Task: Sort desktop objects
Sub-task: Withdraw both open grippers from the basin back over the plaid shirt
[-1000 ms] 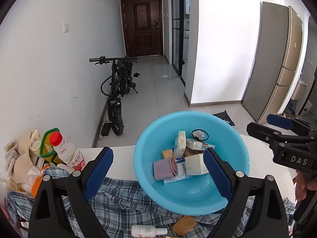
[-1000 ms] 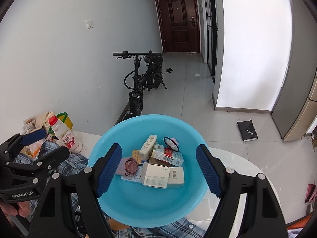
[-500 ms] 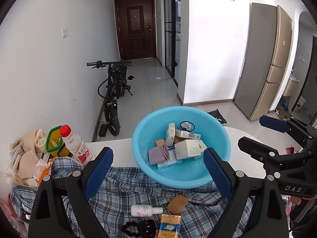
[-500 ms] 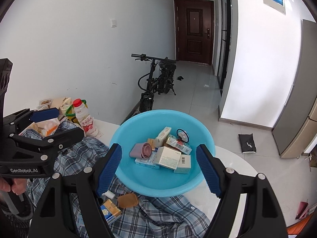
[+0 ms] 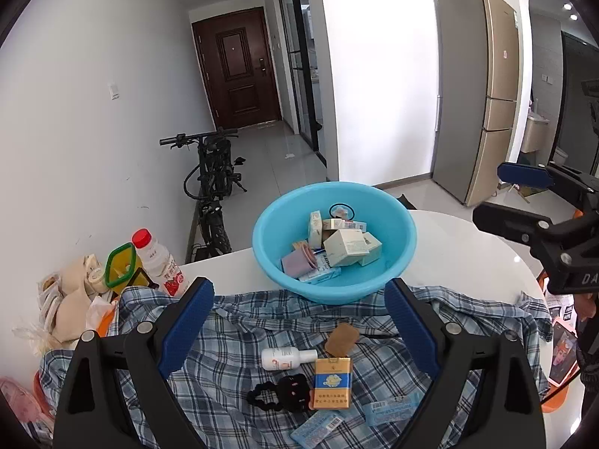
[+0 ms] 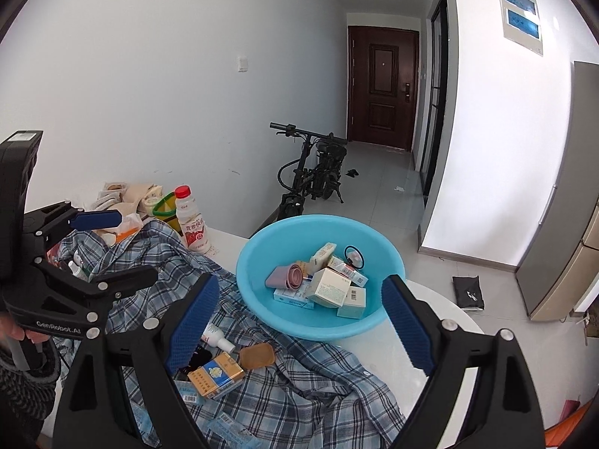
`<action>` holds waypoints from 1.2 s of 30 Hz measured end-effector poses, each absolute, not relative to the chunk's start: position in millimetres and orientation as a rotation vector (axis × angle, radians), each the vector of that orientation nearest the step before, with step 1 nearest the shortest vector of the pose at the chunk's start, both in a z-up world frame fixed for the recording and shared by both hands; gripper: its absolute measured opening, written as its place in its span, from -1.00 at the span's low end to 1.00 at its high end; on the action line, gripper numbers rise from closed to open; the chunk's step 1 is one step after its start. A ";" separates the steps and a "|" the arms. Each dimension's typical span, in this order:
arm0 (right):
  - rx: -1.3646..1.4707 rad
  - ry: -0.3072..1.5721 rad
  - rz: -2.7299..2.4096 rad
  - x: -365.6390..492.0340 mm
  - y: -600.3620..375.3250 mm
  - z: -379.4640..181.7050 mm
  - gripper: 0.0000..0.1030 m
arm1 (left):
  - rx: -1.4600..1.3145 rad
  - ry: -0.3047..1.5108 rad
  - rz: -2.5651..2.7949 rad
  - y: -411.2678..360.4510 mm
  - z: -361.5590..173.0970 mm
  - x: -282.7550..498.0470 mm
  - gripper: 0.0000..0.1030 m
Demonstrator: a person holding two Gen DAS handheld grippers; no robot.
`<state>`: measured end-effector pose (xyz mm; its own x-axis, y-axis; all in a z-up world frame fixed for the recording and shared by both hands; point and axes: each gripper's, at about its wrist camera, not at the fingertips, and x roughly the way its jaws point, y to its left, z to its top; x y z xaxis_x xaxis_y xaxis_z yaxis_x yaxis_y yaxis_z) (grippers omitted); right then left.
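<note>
Clutter on the plaid shirt (image 5: 232, 340) is what remains to be gathered, and it lies low and close in front of both tools, on the near side of the blue basin (image 5: 406, 241), which already holds a heap of small boxes and a pink cup. The left gripper (image 5: 299, 327) hangs over the cloth with its jaws spread wide and nothing between them; almost straight ahead of it, between its two blue pads, lie the white bottle (image 5: 286, 358), the brown pad (image 5: 341, 338), the yellow-and-blue carton (image 5: 332, 382) and the black hair tie (image 5: 279, 398). The bottle lies on its side with its long axis running across the gripper's line, cap towards the right pad, so I judge a reach for it wants the wrist rolled so the pads close across its body. The carton runs lengthwise away from that tool. The right gripper (image 6: 299, 327) is empty too, and its jaws have just been opening wider; from its view the same carton (image 6: 216, 375) and bottle (image 6: 217, 338) sit by its left finger, off to the side, with the basin dead ahead. The left tool looks the better placed for the pick, the right for the basin side.
</note>
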<state>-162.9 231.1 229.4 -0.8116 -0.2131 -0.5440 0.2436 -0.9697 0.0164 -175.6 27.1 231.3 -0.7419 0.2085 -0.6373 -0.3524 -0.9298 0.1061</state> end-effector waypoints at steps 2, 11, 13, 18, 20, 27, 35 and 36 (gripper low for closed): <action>0.790 0.093 -2.814 -149.9 232.6 230.9 0.70 | -0.930 0.294 2.632 24.4 231.3 -162.9 0.83; 0.687 0.152 -2.785 -92.4 226.4 230.2 0.70 | -0.883 0.295 2.659 4.5 224.0 -115.4 0.83; 0.686 0.131 -2.767 -82.8 228.0 226.8 0.70 | -0.864 0.307 2.674 1.6 220.2 -104.0 0.83; 0.688 0.117 -2.767 -63.6 229.3 213.0 0.70 | -0.866 0.255 2.674 -12.3 207.5 -82.1 0.83; 0.704 0.112 -2.759 -58.1 229.5 206.0 0.70 | -0.876 0.234 2.659 -15.6 201.1 -74.9 0.83; 0.731 0.074 -2.768 -39.8 233.1 178.0 0.70 | -0.895 0.230 2.636 -17.8 177.8 -53.7 0.83; 0.695 0.058 -2.817 -26.3 234.2 159.1 0.70 | -0.989 0.113 2.562 -22.3 140.6 -53.0 0.83; 0.691 0.067 -2.829 -24.9 233.3 155.7 0.70 | -1.006 0.117 2.564 -22.5 135.0 -54.2 0.83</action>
